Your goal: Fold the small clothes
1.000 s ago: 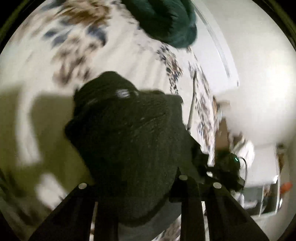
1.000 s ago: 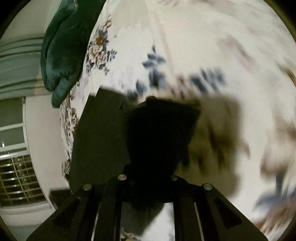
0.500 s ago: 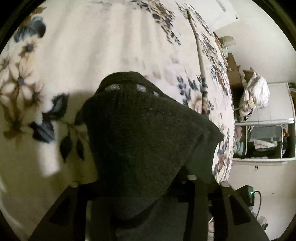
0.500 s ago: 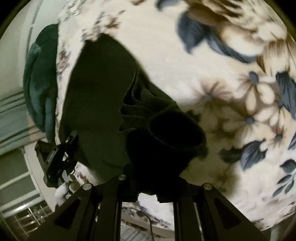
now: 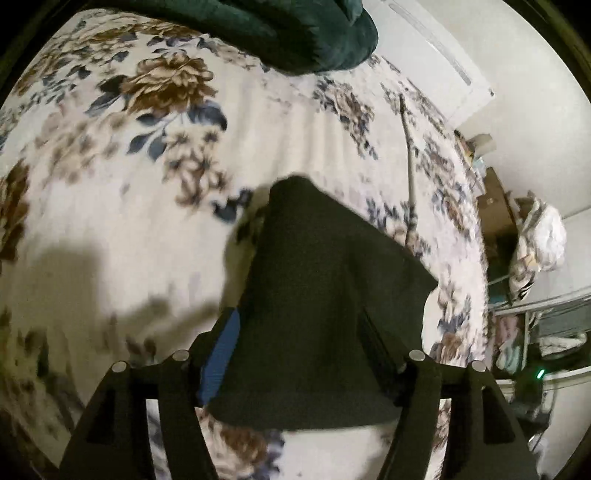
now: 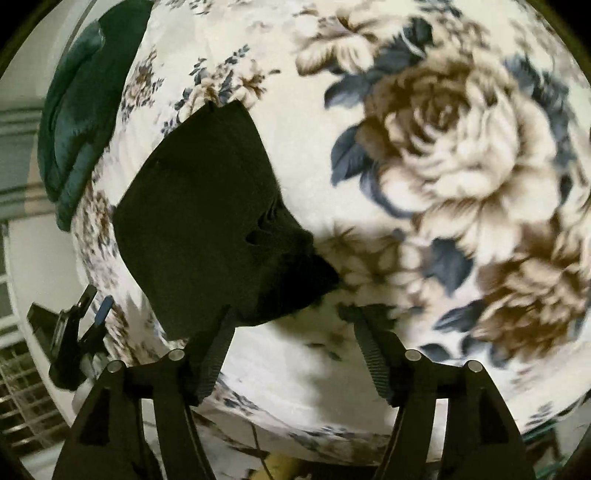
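Black garment (image 6: pixel 199 206) lies on floral bedspread (image 6: pixel 461 155).

Matt black knit garment (image 6: pixel 199 221) lies on a soft, plush floral bedspread (image 6: pixel 461 166) near a velvety green cushion (image 5: pixel 295 33).

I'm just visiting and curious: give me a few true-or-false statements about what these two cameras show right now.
1. The black garment lies on a floral bedspread. True.
2. The right gripper is clamped on the garment. False: its fingers are spread apart, and the cloth only reaches past its left finger.
3. The left gripper is spread wide with the garment lying between its fingers. True.
4. A bright red pillow sits at the edge of the bed. False: the bundle there is dark green fabric.
5. The garment is white. False: it is black.
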